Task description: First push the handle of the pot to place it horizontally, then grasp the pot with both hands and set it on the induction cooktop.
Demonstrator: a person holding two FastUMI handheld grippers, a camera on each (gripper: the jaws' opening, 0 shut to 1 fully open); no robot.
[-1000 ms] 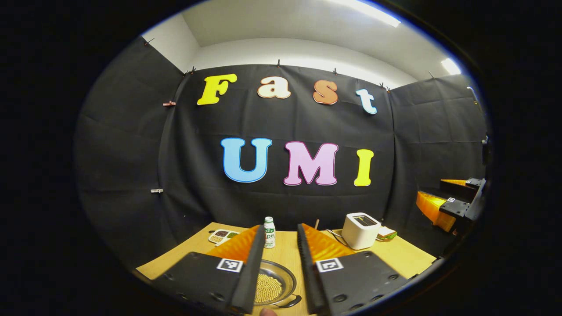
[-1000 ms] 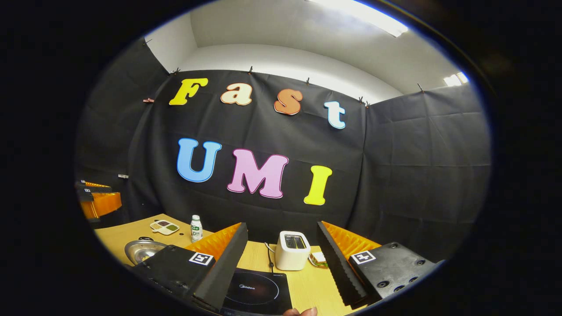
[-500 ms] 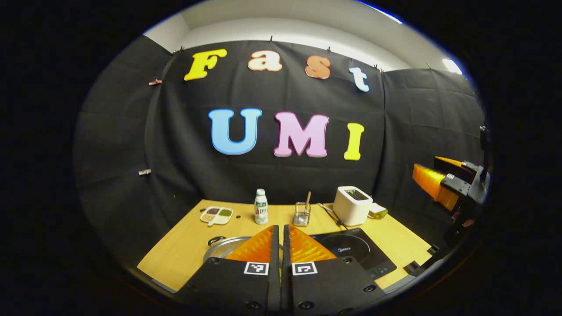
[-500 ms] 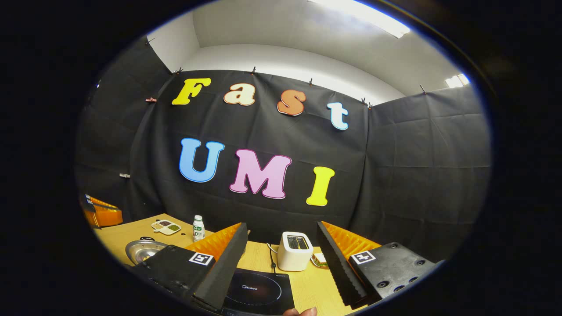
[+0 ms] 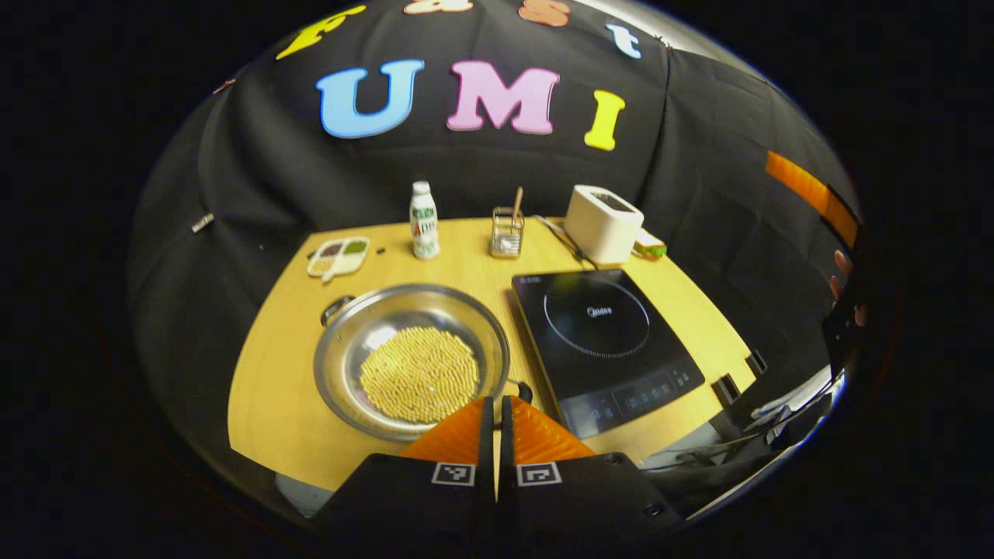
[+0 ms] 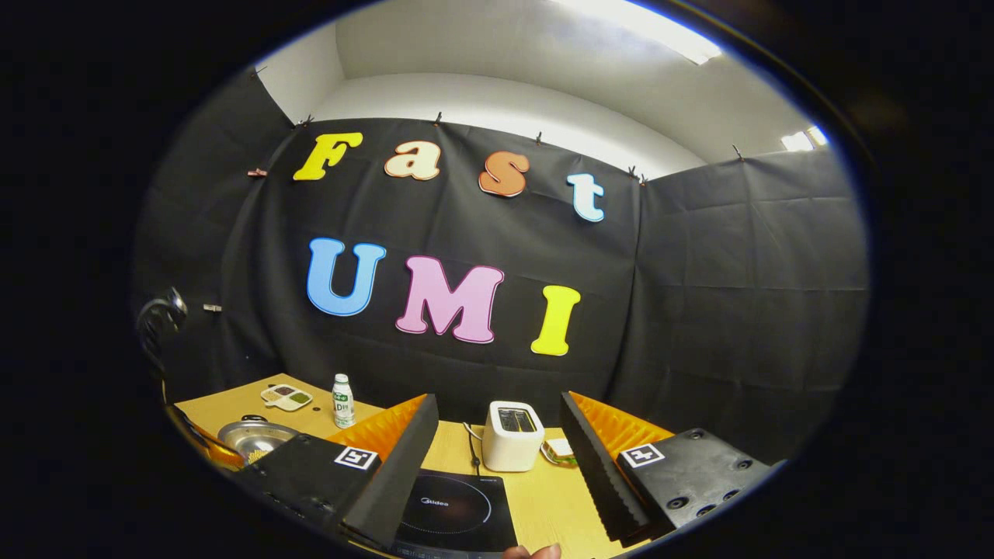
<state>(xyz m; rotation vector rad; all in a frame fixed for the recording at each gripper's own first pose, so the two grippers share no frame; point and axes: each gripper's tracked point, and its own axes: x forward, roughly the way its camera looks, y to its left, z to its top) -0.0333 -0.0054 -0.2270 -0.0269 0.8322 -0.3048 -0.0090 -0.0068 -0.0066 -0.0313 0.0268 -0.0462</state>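
Observation:
A shallow steel pot holding pale yellow grains sits on the left half of the wooden table. One small handle points far-left, the other near-right. My left gripper is shut with nothing between its fingers, and its tips are at the pot's near rim, just left of that near handle. The black induction cooktop lies right of the pot. My right gripper is open and held above the cooktop. The pot appears low at the left in the right gripper view.
Along the table's back stand a small bottle, a wire holder with a stick, a white toaster and a divided dish. A hand shows at the far right. The table's front edge is close below my left gripper.
My left gripper has gone from open to shut and tilted down toward the table, its tips now by the pot's near handle. The right gripper has hardly moved.

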